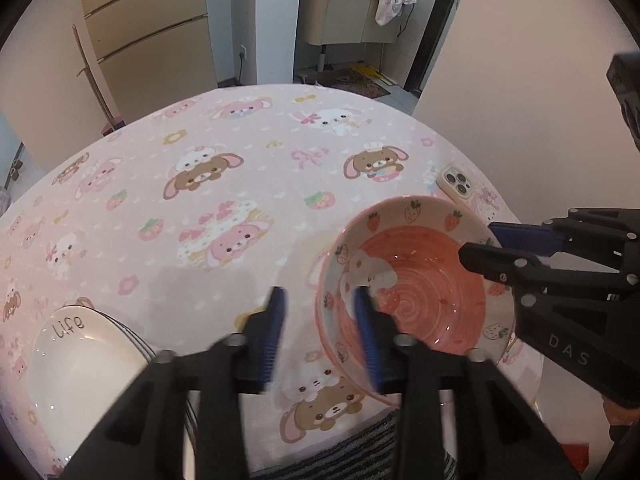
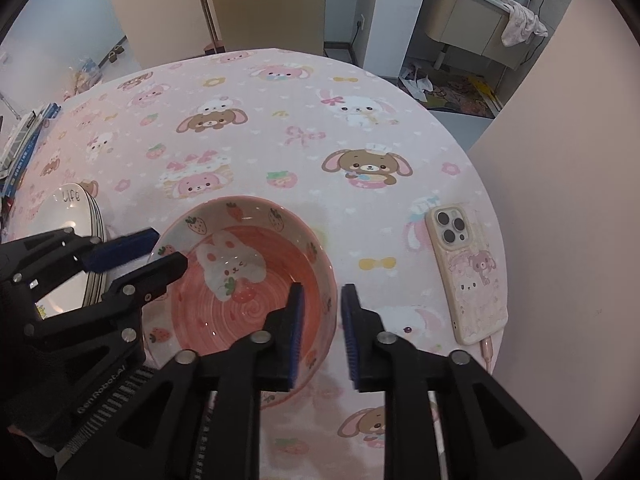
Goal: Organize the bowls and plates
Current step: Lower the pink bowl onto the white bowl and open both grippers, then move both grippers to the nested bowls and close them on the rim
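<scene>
A pink bowl with strawberries and a rabbit painted inside sits on the pink cartoon tablecloth. My left gripper stands open astride the bowl's left rim, one blue pad inside and one outside, neither pressing. In the right wrist view my right gripper is open astride the right rim of the bowl, with gaps on both sides. Each gripper also shows in the other's view: the left gripper, the right gripper. A stack of white plates marked "Life" lies to the left.
A phone in a pink case lies face down at the table's right edge, with a cable attached. The plate stack sits near the left edge, and books are piled beyond it. A pink wall stands close on the right.
</scene>
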Tool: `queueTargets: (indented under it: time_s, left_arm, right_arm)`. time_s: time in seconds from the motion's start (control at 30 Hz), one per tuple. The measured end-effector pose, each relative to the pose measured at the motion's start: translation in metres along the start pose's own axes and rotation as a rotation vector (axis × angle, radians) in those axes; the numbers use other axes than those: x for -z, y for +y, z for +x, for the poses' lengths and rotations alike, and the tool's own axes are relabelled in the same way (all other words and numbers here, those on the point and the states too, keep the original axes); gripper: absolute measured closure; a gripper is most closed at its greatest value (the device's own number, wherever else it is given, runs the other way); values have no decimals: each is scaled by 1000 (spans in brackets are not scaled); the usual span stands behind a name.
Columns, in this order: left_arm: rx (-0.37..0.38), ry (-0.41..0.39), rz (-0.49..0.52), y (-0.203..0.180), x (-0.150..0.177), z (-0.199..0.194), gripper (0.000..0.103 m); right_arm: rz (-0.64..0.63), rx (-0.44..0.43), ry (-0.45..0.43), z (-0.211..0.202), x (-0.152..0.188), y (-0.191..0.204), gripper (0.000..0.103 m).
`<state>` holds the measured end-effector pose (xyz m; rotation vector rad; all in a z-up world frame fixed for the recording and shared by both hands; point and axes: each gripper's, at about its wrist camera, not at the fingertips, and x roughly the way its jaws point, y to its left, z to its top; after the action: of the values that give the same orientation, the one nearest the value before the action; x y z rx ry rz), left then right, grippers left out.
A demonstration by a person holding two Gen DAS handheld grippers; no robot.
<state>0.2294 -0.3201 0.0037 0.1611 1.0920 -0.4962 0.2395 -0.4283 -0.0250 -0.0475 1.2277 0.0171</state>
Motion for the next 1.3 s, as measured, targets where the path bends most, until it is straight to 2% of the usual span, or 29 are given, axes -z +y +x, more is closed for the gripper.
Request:
queueTargets:
  time_s: [0.03,0.07,0.13,0.2,0.27,0.3,0.43,0.67,0.73,0.8,0.93,1.03,1.13,1.2,1.3]
  left_arm:
    - [1,-16,-5,2,0,-5,38]
    - [-1,-34,-10,3,0,-9,35]
    - [-6,-45,-26,8,-1,-15,34]
    - [22,-37,-42,12,1,-17,31]
    - [39,-28,-55,15,3,-18,21]
    - [40,-27,-57,16,4,-19,19]
    - [39,-17,-53,16,8,-22,19]
    - [71,-16,-77,18,23,-28,19]
    - [82,-66,-71,15,36,-42,19]
    - [57,-125,-62,14,48,-56,19]
    - [31,-242,-70,18,66,-83,18]
    - [9,-329,-70,19,73,-100,18]
    - [8,-402,-7,14,77,-115,17]
    - [-26,-453,24,11,82,-125,16]
    - [-42,-537,45,7,89,-139,1]
  right_arm:
    - [-2,3,-6,-3,0,-1,65]
    - [-4,9,-11,-5,0,-2,61]
    - [-6,19,-17,-9,0,-3,60]
    - [0,9,-11,-12,1,-5,57]
    - [12,-9,-4,-14,1,-9,55]
    - [20,-18,-1,-15,2,-11,53]
    - [63,-56,3,-18,4,-22,47]
    - [128,-112,9,-20,10,-38,47]
    - [138,-132,-4,-25,15,-41,47]
    - [135,-174,-31,-32,23,-43,47]
    - [148,-239,-139,-55,46,-41,47]
    - [141,-280,-188,-66,60,-36,47]
    - [136,-309,-221,-75,69,-31,47]
    - [123,-301,-241,-82,72,-28,47]
    - [101,-261,-294,-95,79,-23,47]
